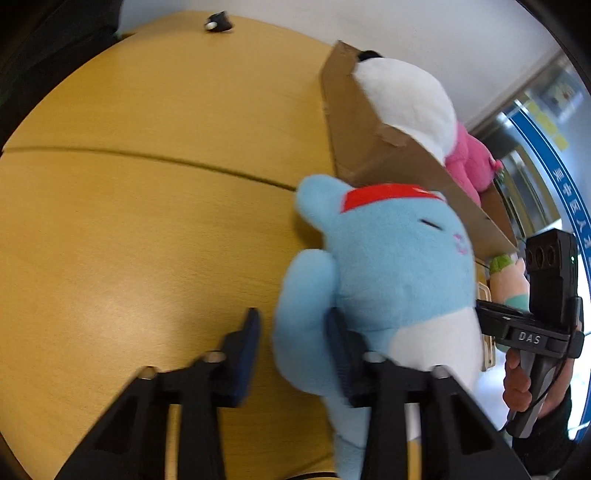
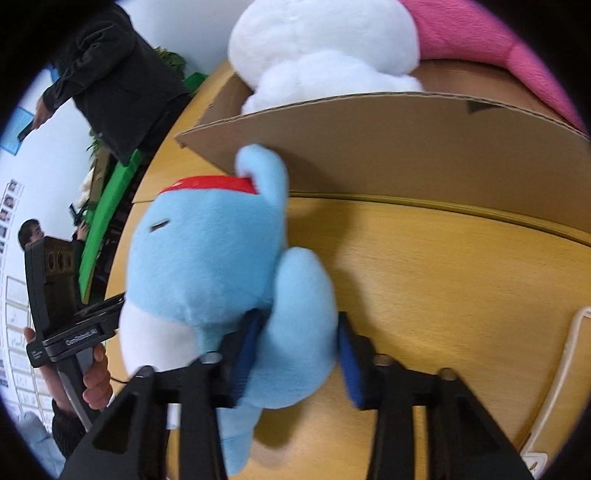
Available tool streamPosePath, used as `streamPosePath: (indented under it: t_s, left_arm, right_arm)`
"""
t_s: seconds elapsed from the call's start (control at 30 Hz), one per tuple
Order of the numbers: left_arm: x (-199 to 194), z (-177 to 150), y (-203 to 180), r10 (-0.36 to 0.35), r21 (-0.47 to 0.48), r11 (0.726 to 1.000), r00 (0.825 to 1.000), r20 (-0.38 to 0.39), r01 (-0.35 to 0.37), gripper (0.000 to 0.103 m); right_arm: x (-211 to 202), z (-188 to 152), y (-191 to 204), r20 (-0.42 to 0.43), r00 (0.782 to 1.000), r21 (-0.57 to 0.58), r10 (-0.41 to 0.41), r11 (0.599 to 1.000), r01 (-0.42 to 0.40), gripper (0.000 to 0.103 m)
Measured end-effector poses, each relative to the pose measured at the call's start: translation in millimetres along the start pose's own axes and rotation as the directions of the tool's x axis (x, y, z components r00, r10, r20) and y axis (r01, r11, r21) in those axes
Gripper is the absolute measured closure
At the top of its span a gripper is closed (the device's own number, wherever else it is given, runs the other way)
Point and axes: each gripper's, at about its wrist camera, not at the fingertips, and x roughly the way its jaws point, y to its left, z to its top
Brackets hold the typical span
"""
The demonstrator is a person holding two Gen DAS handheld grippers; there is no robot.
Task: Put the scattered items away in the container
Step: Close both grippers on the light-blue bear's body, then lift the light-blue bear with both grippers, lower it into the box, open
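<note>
A light-blue plush (image 1: 388, 266) with a red headband and white belly hangs upright just above the wooden table, right in front of the cardboard box (image 1: 354, 122). My left gripper (image 1: 295, 350) is shut on one of its arms. In the right wrist view my right gripper (image 2: 295, 358) is shut on the other arm of the blue plush (image 2: 207, 258). The cardboard box (image 2: 406, 147) holds a white plush (image 2: 325, 48) and a pink plush (image 2: 480, 44), both rising above its rim. The blue plush's head is level with the box's near wall.
A peach and green plush (image 1: 506, 280) lies past the box corner. A small black object (image 1: 218, 22) sits at the table's far edge. A cream rim (image 2: 565, 369) lies on the table at right. A person in dark clothes (image 2: 110, 74) stands beyond the table.
</note>
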Motion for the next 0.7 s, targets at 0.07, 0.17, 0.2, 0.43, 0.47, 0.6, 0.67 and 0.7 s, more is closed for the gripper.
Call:
streamPosePath:
  t_s: [0.07,0.17,0.2,0.43,0.47,0.6,0.67,0.7]
  left_arm:
    - [-1.9,0.1,-10.5,0.033,0.023,0.999,0.999,0.005,-0.033,0.083]
    - [-7.4,-1.9,-22.2,0.024,0.025,0.999,1.000,0.006,-0.024,0.087]
    - [-9.4,-2.5,-25.6,0.017,0.023,1.000,1.000,0.006,-0.017,0.091]
    - [-51.6,15.1,-122.2,-0.113,0.235,0.968,0.989,0.096,0.088,0.103]
    - [-55.3,19.5,-139.8,-0.124,0.274,0.957,0.987,0.107,0.090,0.103]
    - [-51.3,37.8,-155.1,-0.091,0.282,0.958,0.990,0.105,0.058,0.103]
    - [-43.9,36.0,-140.4,-0.050,0.239,0.971,0.994,0.097,0.026,0.102]
    - [-37.4,33.5,-130.0,-0.032,0.215,0.977,0.996,0.083,0.013,0.101]
  right_arm:
    - [-1.5,-3.1,3.3,0.007,1.000,-0.020,-0.008,1.000,0.008,0.074]
    - [-10.4,-6.9,0.0,0.031,1.000,-0.017,-0.006,1.000,0.006,0.078]
    - [-17.4,-8.6,-1.9,0.050,0.999,-0.021,-0.010,1.000,0.011,0.079]
    - [-44.5,-8.9,-25.4,0.093,0.995,-0.012,-0.031,0.999,0.032,0.084]
    - [-46.5,-8.2,-29.4,0.092,0.995,-0.008,-0.034,0.999,0.035,0.084]
    - [-54.3,-5.2,-45.6,0.090,0.995,0.010,-0.044,0.999,0.043,0.078]
    - [-58.2,-3.7,-53.7,0.088,0.995,0.018,-0.049,0.999,0.048,0.076]
    - [-60.2,-3.0,-57.7,0.087,0.995,0.022,-0.052,0.999,0.050,0.073]
